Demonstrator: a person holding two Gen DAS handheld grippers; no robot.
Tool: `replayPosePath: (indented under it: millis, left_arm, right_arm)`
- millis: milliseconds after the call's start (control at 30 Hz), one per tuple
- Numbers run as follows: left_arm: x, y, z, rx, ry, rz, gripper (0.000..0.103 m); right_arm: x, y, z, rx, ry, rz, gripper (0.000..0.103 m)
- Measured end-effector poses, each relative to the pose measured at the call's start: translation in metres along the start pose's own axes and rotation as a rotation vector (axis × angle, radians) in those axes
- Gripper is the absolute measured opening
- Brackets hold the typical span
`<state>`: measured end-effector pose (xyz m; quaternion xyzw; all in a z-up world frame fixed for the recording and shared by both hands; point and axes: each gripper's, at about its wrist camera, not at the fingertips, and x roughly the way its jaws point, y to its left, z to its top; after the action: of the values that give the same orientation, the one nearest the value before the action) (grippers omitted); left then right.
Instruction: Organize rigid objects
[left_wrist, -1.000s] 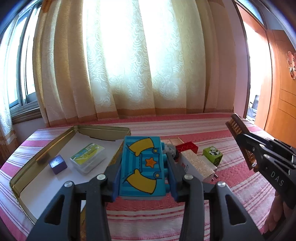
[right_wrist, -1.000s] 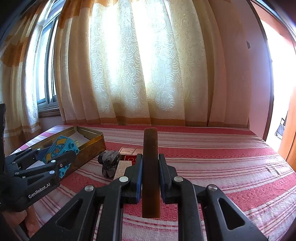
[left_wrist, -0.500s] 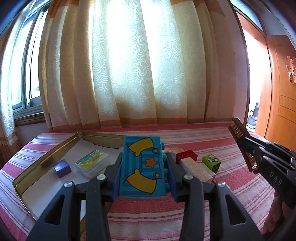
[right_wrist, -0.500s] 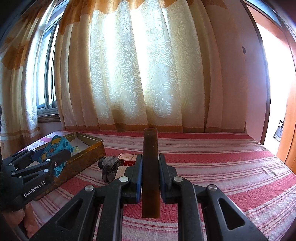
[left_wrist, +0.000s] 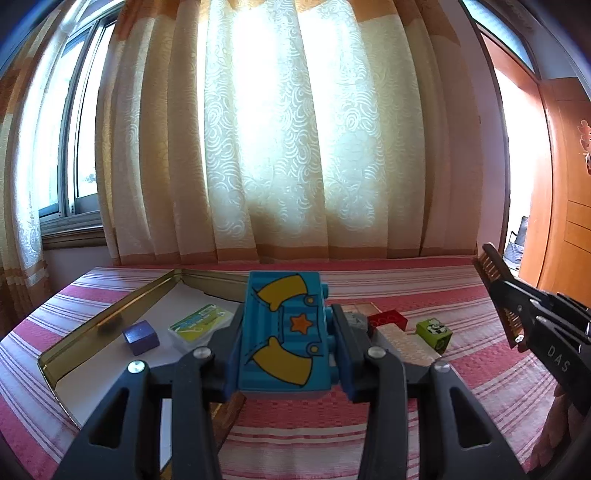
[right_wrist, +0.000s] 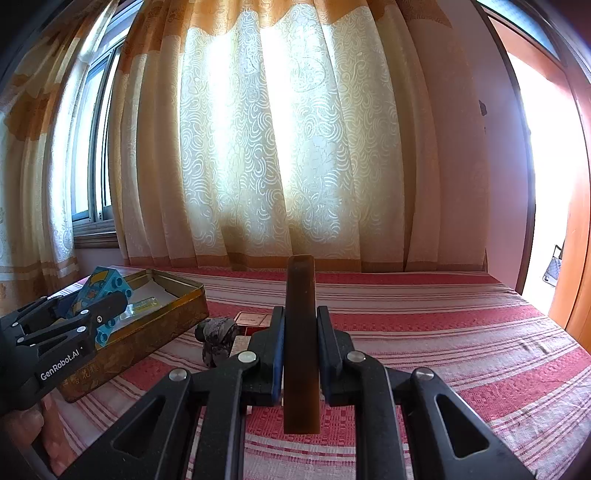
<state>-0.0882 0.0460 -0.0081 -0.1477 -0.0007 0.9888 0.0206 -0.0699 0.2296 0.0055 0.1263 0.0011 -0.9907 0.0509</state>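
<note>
Left gripper (left_wrist: 284, 354) clamps blue block (left_wrist: 284, 332), right gripper (right_wrist: 300, 350) clamps brown comb (right_wrist: 301, 343), both raised for carrying toward tin tray (left_wrist: 110, 317) ahead-left.

"GenRobot.AI" stands in white on the left hand-held gripper (right_wrist: 99, 317) beside the tin (right_wrist: 147, 332); "DAS" stands on the right hand-held gripper (left_wrist: 495, 284)

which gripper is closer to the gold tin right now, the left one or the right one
Left. The left gripper, shut on the blue block, is at the gold tin, by its near corner. The right gripper, clamping a brown comb, is off to the tin's right, over the striped cloth.
</note>
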Motion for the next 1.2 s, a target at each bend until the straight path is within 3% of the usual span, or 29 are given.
replayPosePath:
  millis: [400,1200]
  left_arm:
    - [-0.001,0.006,0.0,-0.014,-0.01,0.017,0.041]
    - [0.001,0.035,0.0,-0.049,0.01,0.042,0.041]
  right_arm:
    - [-0.002,0.001,0.0,0.002,-0.002,-0.005,0.017]
    - [0.017,0.057,0.0,-0.055,0.01,0.127,0.017]
